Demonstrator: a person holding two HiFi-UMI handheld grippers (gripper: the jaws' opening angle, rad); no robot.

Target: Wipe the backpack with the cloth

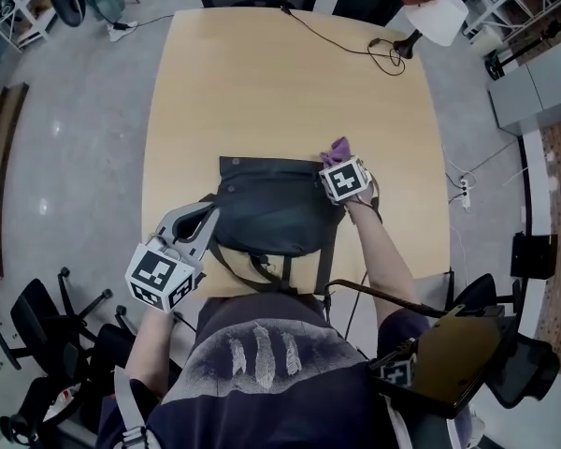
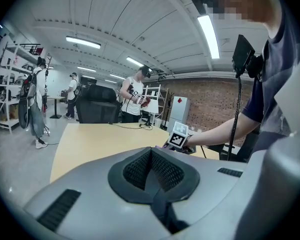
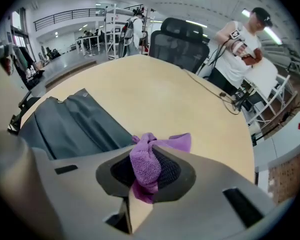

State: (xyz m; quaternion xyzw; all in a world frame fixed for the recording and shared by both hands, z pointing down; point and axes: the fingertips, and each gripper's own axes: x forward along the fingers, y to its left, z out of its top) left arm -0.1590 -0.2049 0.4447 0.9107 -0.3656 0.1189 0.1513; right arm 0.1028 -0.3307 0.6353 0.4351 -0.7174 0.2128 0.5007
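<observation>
A dark backpack (image 1: pixel 271 204) lies flat on the near half of the table (image 1: pixel 280 92), its straps (image 1: pixel 262 269) hanging over the near edge towards the person. The right gripper (image 1: pixel 338 157) sits at the bag's far right corner, its jaws clamped on a bunched purple cloth (image 3: pixel 146 164). A loose flap of the cloth sticks out past the jaw tips, over bare tabletop just beside the bag's edge. The left gripper (image 1: pixel 204 218) is at the bag's near left corner with its jaws pressed together and nothing between them. No view shows whether it touches the bag. The far half of the table is bare wood except for a black cable (image 1: pixel 355 45) that trails to the far right corner, well apart from the bag. A black chair (image 3: pixel 180 41) stands at the table's far end, and a person in a white shirt (image 3: pixel 240 39) stands beside it holding grippers. Other people and shelving stand further back. A power strip (image 1: pixel 464 193) lies on the floor to the right of the table, and black chairs (image 1: pixel 47 335) are grouped at the person's left.
</observation>
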